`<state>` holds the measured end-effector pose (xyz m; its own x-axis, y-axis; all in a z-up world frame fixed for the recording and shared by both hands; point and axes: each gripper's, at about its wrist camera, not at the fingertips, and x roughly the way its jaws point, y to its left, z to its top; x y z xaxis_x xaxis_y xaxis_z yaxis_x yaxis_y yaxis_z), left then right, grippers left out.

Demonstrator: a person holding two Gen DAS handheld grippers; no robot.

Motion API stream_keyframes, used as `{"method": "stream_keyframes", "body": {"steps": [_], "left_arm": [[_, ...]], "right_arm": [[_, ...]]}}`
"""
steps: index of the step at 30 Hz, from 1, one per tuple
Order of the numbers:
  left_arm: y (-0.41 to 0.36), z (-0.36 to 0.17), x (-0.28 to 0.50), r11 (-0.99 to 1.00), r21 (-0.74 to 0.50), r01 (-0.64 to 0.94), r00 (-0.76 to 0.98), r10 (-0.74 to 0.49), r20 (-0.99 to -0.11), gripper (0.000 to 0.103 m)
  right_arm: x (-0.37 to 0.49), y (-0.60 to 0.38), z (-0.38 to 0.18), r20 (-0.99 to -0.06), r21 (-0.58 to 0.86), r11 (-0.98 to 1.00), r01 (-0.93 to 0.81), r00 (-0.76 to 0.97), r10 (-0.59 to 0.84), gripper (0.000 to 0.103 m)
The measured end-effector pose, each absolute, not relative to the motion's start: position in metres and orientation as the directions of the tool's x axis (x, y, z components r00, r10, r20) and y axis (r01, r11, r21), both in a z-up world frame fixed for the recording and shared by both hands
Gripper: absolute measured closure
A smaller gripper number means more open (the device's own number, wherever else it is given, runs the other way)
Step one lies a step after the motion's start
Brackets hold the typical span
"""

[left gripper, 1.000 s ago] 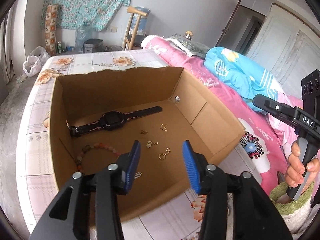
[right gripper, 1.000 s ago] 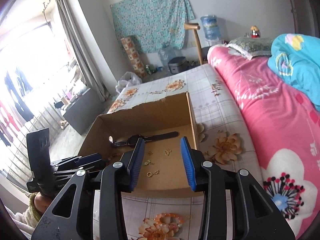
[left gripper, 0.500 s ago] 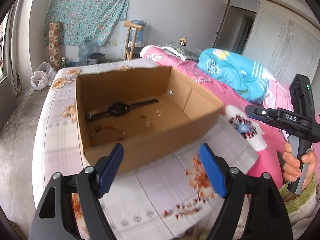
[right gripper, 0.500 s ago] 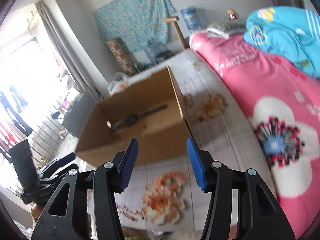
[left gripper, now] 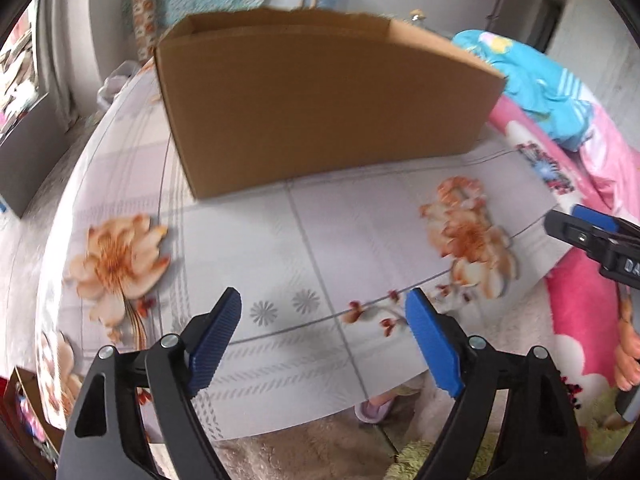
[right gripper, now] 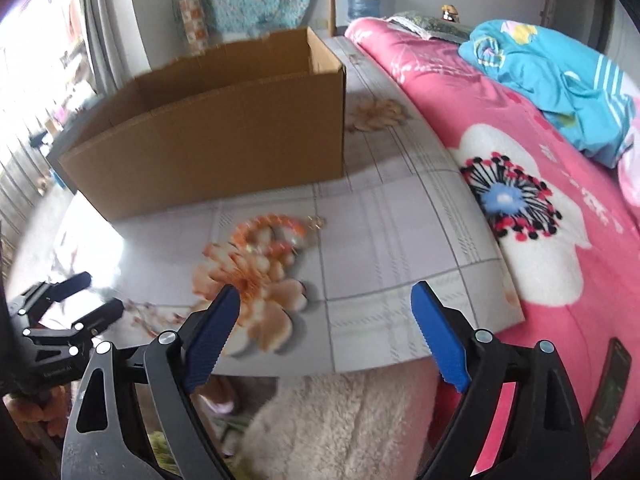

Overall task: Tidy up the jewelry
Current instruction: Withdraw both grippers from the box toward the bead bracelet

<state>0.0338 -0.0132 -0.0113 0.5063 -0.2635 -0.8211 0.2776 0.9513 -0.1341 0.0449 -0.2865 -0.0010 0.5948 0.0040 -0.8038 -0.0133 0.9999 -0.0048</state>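
A brown cardboard box (left gripper: 320, 100) stands on the flower-patterned tablecloth (left gripper: 320, 248), and I see only its outer walls; its inside is hidden. In the right wrist view an orange and white bead bracelet (right gripper: 272, 222) lies on the cloth in front of the box (right gripper: 220, 144), with a small gold piece (right gripper: 319, 222) beside it. My left gripper (left gripper: 324, 340) hovers over the table's near edge, its jaws opening with nothing between them. My right gripper (right gripper: 324, 332) hangs short of the bracelet, its jaws also opening and empty.
A bed with pink flowered bedding (right gripper: 540, 200) and a blue blanket (right gripper: 552, 76) runs along the right. A dark phone (right gripper: 612, 392) lies on the bedding. Fluffy cream fabric (right gripper: 340, 420) and a foot in a slipper (left gripper: 374, 410) show below the table edge.
Both grippers have drawn back from over the box and sunk toward the table's near edge. Their jaws have spread much wider. The watch and small jewelry inside the box have gone out of sight.
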Motion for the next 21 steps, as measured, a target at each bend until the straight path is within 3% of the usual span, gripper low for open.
{"method": "stream_keyframes", "body": {"steps": [10,15,21], "left_arm": [[-0.027,-0.024,0.042,0.967,-0.049,0.251,0.526,-0.179,-0.832,0.006],[-0.038,-0.028,0.042,0.970,0.005,0.244,0.540,-0.132,-0.831,0.006],[-0.038,-0.027,0.041,0.973,0.006,0.233,0.543,-0.125,-0.830,0.006]], "right_arm": [[0.058,-0.296,0.003,-0.788,0.015,1.000,0.014,0.616,0.003,0.019],[0.079,-0.288,-0.004,-0.807,0.097,0.995,-0.023,0.583,0.092,0.040],[0.104,-0.277,-0.019,-0.839,0.127,0.992,-0.022,0.531,0.119,0.057]]}}
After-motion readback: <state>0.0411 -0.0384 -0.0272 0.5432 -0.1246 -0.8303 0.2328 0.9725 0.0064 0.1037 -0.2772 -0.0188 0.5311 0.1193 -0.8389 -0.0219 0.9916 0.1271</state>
